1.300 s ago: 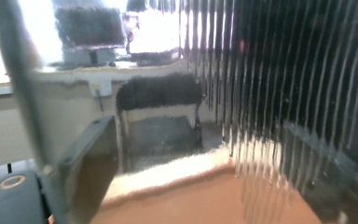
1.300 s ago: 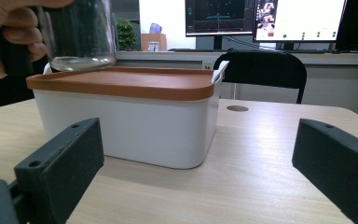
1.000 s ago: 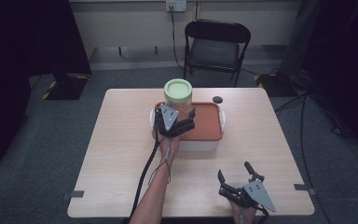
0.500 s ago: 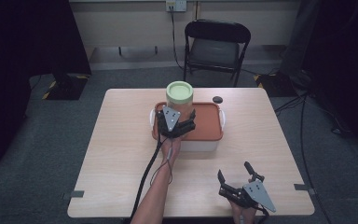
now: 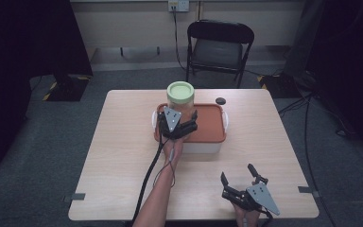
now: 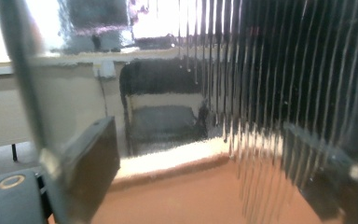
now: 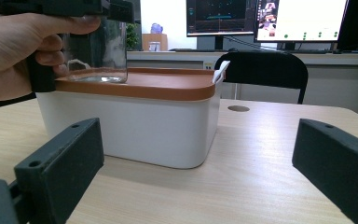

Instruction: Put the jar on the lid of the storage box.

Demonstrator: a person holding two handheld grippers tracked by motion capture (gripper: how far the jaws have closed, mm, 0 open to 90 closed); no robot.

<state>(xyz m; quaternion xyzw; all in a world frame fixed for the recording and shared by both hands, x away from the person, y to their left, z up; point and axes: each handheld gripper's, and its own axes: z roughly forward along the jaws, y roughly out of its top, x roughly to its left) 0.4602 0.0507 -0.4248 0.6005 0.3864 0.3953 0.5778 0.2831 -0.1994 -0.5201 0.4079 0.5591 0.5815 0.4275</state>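
Observation:
A ribbed glass jar with a pale green lid stands upright on the orange lid of a white box at the table's middle. My left gripper is shut on the jar, one jaw on each side. In the left gripper view the jar is very close and blurs both jaws. The right gripper view has the jar resting on the lid's left end, with the holding hand beside it. My right gripper lies near the table's front edge, open and empty.
A black chair stands behind the far edge of the table. A small dark disc lies on the table just behind the box. Bare tabletop lies left and right of the box. Monitors glow in the background.
The jar and my left gripper have sunk slightly onto the box lid. The right gripper has not moved.

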